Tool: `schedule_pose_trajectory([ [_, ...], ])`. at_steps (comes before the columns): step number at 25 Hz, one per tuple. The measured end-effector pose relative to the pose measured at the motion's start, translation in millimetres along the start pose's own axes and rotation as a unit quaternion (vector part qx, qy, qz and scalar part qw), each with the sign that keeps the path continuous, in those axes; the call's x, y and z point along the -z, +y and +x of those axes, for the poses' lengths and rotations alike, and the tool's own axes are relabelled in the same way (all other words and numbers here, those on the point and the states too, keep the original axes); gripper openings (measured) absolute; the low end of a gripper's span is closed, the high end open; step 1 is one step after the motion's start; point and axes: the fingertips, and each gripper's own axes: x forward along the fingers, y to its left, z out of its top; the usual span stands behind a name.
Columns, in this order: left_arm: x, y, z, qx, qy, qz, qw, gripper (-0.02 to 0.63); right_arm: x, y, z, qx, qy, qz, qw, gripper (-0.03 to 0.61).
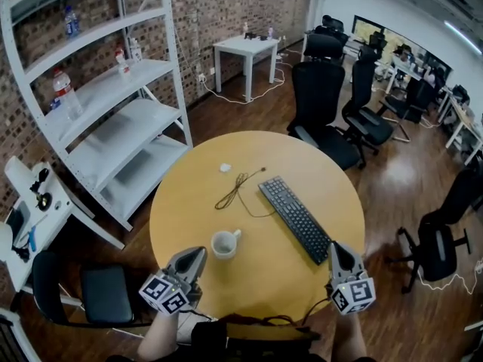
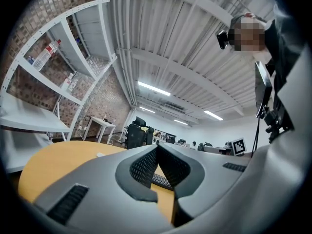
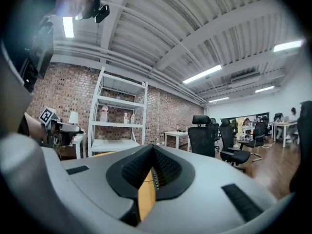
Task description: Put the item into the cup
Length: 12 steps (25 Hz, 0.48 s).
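Head view — cup point(image 1: 224, 243) near table point(image 1: 256, 292) edge, just beside left gripper point(image 1: 198, 253).

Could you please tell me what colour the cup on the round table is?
White. The cup shows best in the head view.

Cannot identify the small white item point(image 1: 225, 167) far left on the table point(image 1: 302, 164). Cannot tell what the cup point(image 1: 224, 244) holds: too small. Cannot follow the table's near rim behind the arms point(image 1: 162, 334). Cannot see most of the keyboard point(image 2: 160, 180) behind the left gripper point(image 2: 156, 148). Cannot read the bottles point(image 1: 65, 93) far left.
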Motion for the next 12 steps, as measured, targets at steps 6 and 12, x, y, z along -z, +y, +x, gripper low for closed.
schedule_pose_trajectory([
  [6, -3, 9, -13, -0.028, -0.001, 0.01, 0.9995, 0.003, 10, 8, 8, -0.015, 0.011, 0.002, 1.0, 0.008],
  [12, 3, 20, -22, -0.036, 0.003, -0.005, 0.9994, 0.003, 10, 15, 17, -0.024, 0.01, 0.006, 1.0, 0.008],
])
